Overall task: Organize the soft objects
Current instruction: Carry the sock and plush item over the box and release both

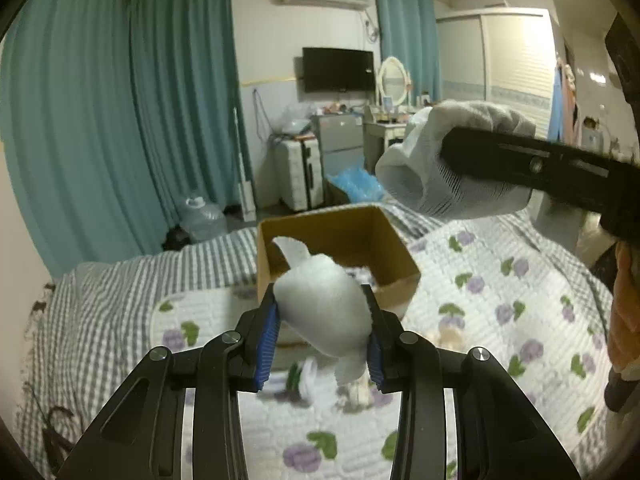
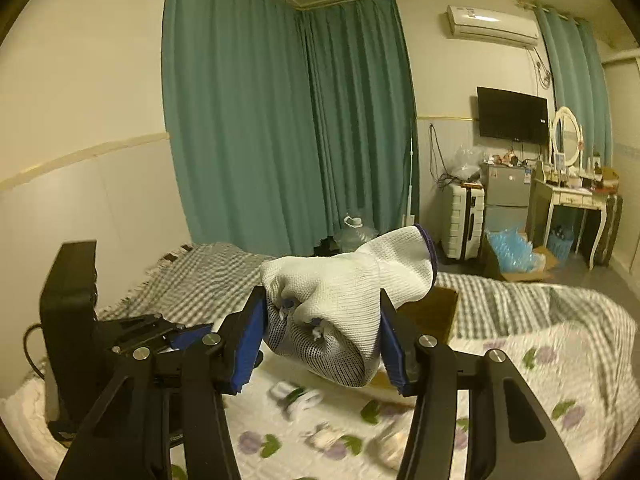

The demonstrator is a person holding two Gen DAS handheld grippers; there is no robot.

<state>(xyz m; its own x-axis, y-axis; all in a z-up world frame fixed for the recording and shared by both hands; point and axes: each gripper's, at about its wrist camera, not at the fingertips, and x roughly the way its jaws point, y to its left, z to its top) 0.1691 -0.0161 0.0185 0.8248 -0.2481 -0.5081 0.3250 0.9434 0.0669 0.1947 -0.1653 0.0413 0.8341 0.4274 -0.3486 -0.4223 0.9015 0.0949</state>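
Observation:
My left gripper (image 1: 322,332) is shut on a rolled white sock (image 1: 324,308), held in the air just in front of an open cardboard box (image 1: 396,240) that stands on the bed. My right gripper (image 2: 322,344) is shut on a bunched white knit glove with dark dots (image 2: 340,300). In the left wrist view that glove (image 1: 436,160) and the right gripper show at the upper right, above the box. In the right wrist view the box (image 2: 436,312) is mostly hidden behind the glove. Several small soft items (image 2: 296,396) lie blurred on the quilt below.
The bed has a floral quilt (image 1: 500,292) over a grey checked blanket (image 1: 120,292). The left gripper's body (image 2: 80,320) shows at the left of the right wrist view. Beyond the bed are teal curtains, a white suitcase (image 2: 460,220), a small fridge and a dressing table.

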